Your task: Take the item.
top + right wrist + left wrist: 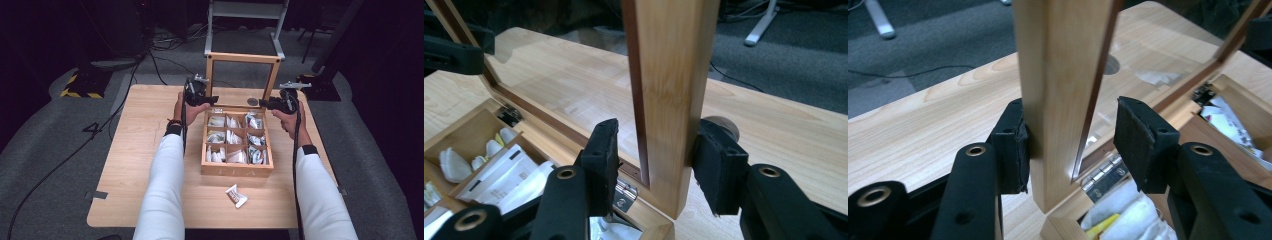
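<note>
Loose packet: a small wrapped sachet point(236, 195) lies on the counter point(145, 165) in front of the box, nearest the person and well apart from both grippers; nothing holds it.
Box: the wooden tea box point(237, 171) stands mid-counter, its compartments filled with white sachets point(227, 136).
Lid: the glazed wooden lid point(243, 58) stands upright on its hinges point(1104, 176) at the far edge of the box, one frame post on each side.
Left gripper: the left gripper point(212, 100) straddles the lid's left post point(1058, 95). One of its fingers point(1015, 145) touches the post's outer face; the other stands off over the glass, so the gripper is part open and has no clamp yet.
Right gripper: the right gripper point(264, 104) straddles the right post point(674, 100). One pad rests on the outer face, and the inner one of its fingers point(605, 150) looks just off or barely touching the wood; loosely set at most, I judge.
Step in hand: most likely taking hold of both posts low down, near the hinges, to swing the lid.
Doing it well: close both sets of fingers squarely on the wooden frame, not on the pane; keep the two hands level and moving together so the lid does not twist on its hinges.
Watch for: a grip this close to the hinge gives little leverage, so move slowly; see that no sachet stands proud under the lid's path.
Far side: a dark round object point(252, 101) lies on the counter just behind the lid, clear of its swing towards the box.
</note>
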{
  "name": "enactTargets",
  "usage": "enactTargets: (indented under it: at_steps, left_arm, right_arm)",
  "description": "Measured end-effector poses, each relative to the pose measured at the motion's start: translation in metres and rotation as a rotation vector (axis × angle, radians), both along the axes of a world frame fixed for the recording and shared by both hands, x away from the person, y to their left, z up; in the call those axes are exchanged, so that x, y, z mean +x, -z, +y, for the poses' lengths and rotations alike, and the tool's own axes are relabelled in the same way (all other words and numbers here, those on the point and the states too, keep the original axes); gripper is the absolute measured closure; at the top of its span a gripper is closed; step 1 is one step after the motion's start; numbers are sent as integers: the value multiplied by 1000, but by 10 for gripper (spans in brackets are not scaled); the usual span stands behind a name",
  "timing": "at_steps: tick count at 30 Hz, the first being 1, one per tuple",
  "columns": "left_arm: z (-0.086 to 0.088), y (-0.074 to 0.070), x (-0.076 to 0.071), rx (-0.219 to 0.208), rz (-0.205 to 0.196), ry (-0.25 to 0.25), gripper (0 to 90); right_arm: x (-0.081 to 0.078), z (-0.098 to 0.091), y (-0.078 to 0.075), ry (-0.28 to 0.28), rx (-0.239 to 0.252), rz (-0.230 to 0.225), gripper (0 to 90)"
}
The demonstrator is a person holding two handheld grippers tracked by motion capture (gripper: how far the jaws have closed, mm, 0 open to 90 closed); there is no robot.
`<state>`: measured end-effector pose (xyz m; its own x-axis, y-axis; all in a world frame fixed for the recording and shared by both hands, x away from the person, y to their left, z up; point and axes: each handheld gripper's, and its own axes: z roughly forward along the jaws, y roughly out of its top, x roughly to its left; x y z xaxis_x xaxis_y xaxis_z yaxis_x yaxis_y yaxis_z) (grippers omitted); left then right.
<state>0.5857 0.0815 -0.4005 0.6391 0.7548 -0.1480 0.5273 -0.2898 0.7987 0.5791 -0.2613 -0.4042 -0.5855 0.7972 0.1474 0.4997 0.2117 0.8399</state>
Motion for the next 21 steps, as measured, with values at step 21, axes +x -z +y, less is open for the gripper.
enactTargets:
  at_steps: [21]
  left_arm:
    - [17, -27, -40, -87, -84, 50, 510]
  right_arm:
    - [-30, -12, -15, -66, 41, -78, 556]
